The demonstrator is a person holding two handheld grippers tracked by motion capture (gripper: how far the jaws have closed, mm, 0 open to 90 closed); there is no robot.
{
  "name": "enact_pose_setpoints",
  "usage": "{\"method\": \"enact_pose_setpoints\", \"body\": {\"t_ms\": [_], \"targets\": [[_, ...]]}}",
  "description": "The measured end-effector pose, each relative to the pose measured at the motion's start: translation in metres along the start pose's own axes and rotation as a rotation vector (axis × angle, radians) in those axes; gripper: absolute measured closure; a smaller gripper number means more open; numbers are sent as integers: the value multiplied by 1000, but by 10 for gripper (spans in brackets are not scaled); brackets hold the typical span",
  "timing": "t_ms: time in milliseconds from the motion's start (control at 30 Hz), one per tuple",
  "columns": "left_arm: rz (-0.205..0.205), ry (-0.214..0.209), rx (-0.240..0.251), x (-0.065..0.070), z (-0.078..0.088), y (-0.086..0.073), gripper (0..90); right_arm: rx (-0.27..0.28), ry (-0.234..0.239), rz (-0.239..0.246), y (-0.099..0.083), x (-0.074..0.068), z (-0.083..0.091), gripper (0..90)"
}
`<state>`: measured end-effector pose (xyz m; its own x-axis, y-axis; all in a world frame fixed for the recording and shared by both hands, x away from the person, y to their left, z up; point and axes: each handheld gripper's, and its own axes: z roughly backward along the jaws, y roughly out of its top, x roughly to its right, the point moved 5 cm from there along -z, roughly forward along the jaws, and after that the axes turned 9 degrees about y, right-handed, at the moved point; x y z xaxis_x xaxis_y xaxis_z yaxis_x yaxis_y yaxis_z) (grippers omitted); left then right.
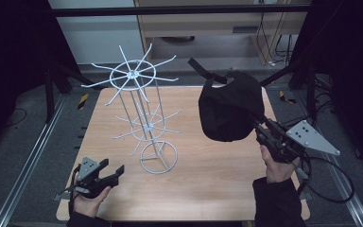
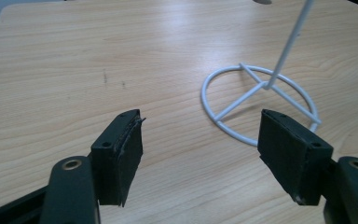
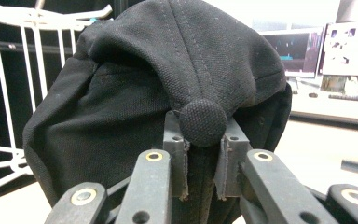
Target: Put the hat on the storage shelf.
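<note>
- The right claw (image 1: 261, 128) is pinching a black cap (image 1: 229, 111) by its crown, beside the top button (image 3: 203, 122), holding it clear above the bench (image 1: 208, 175), right of the white wire rack (image 1: 139, 113).
- The left claw (image 1: 109, 171) is hovering wide and empty near the rack's ring base (image 2: 260, 103).
- Doing it well likely means bracing that base while lowering the cap's hollow over one upper prong (image 1: 163, 61).

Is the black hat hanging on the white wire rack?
No, the black hat is held up in the air by the right tool, off to the side of the white wire rack.
</note>
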<state>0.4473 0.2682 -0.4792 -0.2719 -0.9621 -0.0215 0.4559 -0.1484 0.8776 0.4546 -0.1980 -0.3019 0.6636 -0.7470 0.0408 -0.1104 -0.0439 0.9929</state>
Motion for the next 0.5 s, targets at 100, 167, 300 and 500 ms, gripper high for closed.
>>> {"method": "enact_pose_setpoints", "body": {"t_ms": [100, 167, 300, 500], "targets": [[9, 14, -7, -6, -2, -1, 303, 25, 10, 13, 11, -3, -1, 778], [12, 26, -15, -11, -4, -2, 303, 41, 16, 24, 18, -6, -2, 778], [21, 43, -32, -17, -8, -5, 302, 76, 31, 29, 30, -11, -3, 777], [15, 45, -40, -18, -10, -6, 299, 108, 60, 53, 48, -22, -11, 778]]}}
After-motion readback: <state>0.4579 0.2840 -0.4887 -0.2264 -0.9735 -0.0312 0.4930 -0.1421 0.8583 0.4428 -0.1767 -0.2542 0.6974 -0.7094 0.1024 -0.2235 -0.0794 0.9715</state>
